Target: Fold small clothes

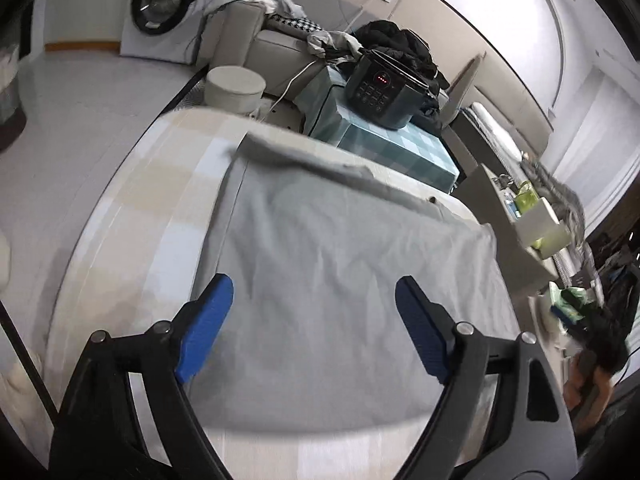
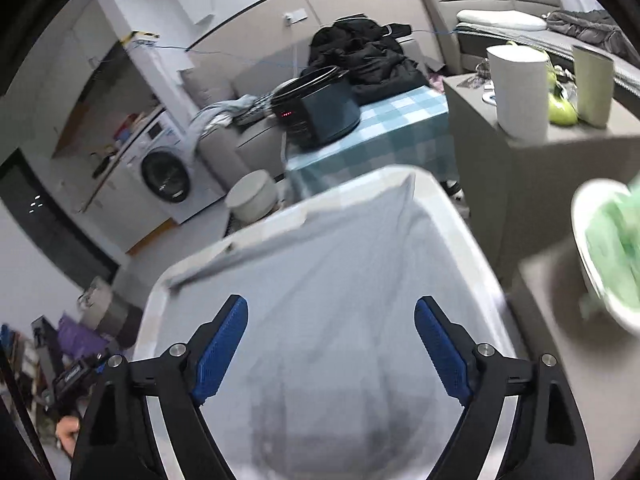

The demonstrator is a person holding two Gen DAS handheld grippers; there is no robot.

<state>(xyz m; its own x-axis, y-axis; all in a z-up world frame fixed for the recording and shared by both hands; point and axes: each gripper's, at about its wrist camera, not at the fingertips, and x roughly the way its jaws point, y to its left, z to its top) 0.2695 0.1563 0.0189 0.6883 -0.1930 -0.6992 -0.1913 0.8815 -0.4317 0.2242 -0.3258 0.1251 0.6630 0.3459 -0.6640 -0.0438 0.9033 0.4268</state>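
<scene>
Across the centre of both wrist views lies a pale grey garment point(image 1: 344, 280), spread flat on a table point(image 1: 132, 208) covered with a checked beige-and-white cloth; its far edge forms a thicker folded band toward the upper middle of each frame. At the bottom of the left wrist view, the left gripper point(image 1: 314, 304) stands with its blue pads wide apart above the garment, nothing pinched between them. At the bottom of the right wrist view, the right gripper point(image 2: 331, 328) is likewise spread wide over the same garment point(image 2: 340, 280), its pads clear of the fabric (both pictures are blurred, so fine contact cannot be judged). Beyond the table, upper centre of the left view, a dark cooker point(image 1: 384, 88) with a lit red display sits on a teal checked tablecloth point(image 1: 396, 148), with a heap of black clothing point(image 1: 400, 44) behind it. A washing machine point(image 1: 164, 4) occupies the upper left. In the right view, a white cylinder point(image 2: 518, 88) stands on a grey cabinet point(image 2: 560, 160) at upper right, and a round white stool point(image 2: 252, 196) is left of centre.
</scene>
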